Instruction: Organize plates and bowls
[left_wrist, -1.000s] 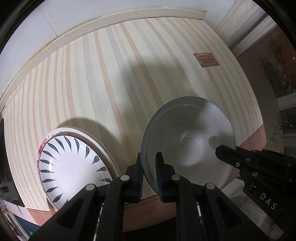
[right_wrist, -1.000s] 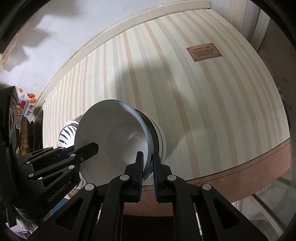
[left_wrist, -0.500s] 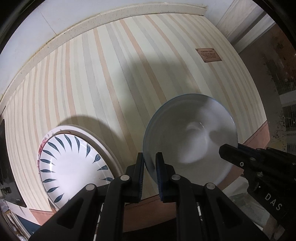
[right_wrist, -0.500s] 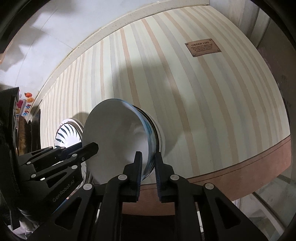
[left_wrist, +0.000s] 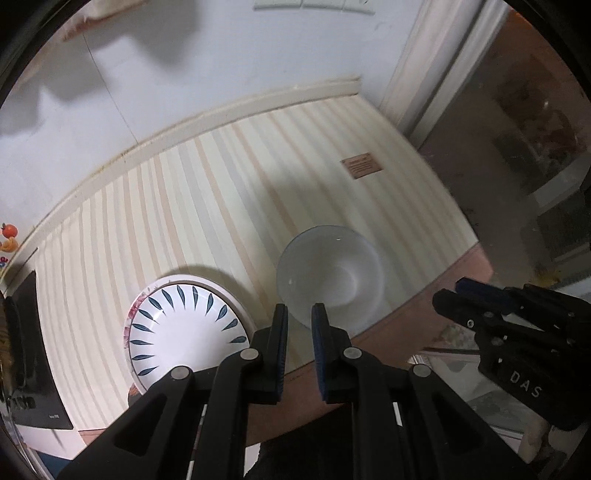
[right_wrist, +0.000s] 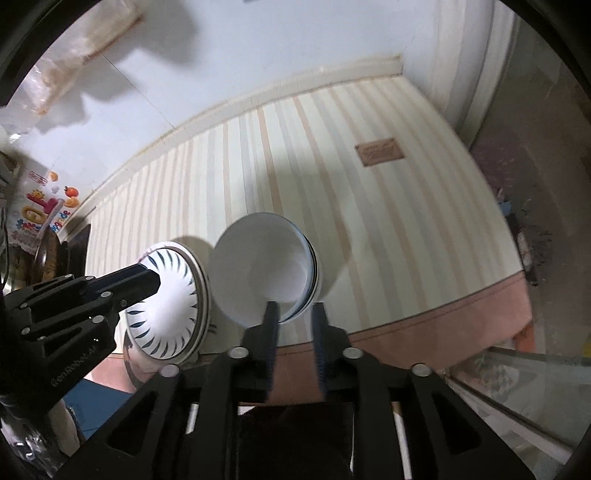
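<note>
Striped tablecloth: leaf-pattern plate beside white bowl; brown label beyond.

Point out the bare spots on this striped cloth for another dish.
Free: the striped cloth between the wall trim and the white bowl, around the brown label. Crowded: the near edge, where the leaf-patterned plate and bowl sit.

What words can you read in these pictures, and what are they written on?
"DAS": white letters on the right gripper, seen from the left wrist camera.
"GenRobot.AI" (faint, partly guessed): on the left gripper, seen from the right wrist camera.
Brown label on the striped tablecloth: it has writing, but too blurred to read.
Colourful stickers on the wall: letters too small and blurred to read.
</note>
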